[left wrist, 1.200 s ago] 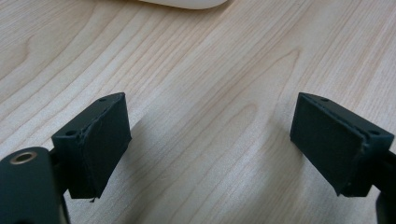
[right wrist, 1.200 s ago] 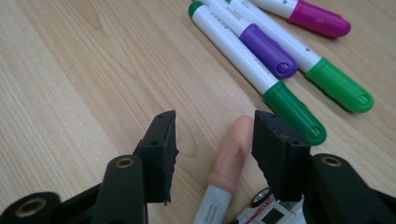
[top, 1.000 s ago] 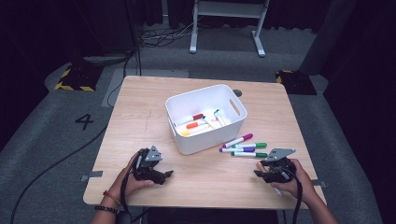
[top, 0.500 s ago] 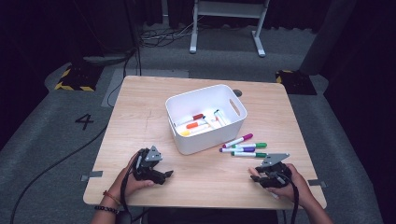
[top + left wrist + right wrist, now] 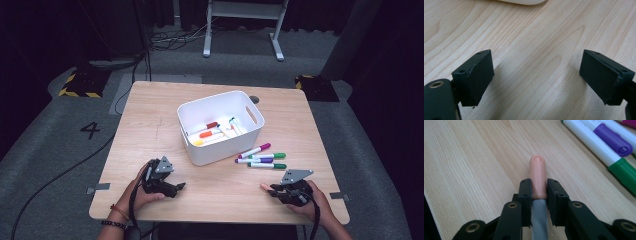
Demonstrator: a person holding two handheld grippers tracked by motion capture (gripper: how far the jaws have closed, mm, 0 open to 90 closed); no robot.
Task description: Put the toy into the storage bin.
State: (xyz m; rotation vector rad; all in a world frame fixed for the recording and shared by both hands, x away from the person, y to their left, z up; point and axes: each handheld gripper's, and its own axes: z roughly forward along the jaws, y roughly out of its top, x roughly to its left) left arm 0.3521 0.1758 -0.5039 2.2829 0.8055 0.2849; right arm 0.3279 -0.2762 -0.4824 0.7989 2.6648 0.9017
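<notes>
Right tool [image 5: 539, 188] pinches your peach-capped marker [image 5: 538, 173] near the tabletop's [image 5: 150, 125] front edge; left tool [image 5: 536, 75] is spread, holding nothing.

Bare tabletop [image 5: 225, 187] between both hands; white bin [image 5: 220, 125] and loose markers [image 5: 260, 157] ahead

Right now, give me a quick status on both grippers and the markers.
Right gripper shut on peach-capped marker. Left gripper open, empty. Loose markers beside white bin. Path clear.
</notes>
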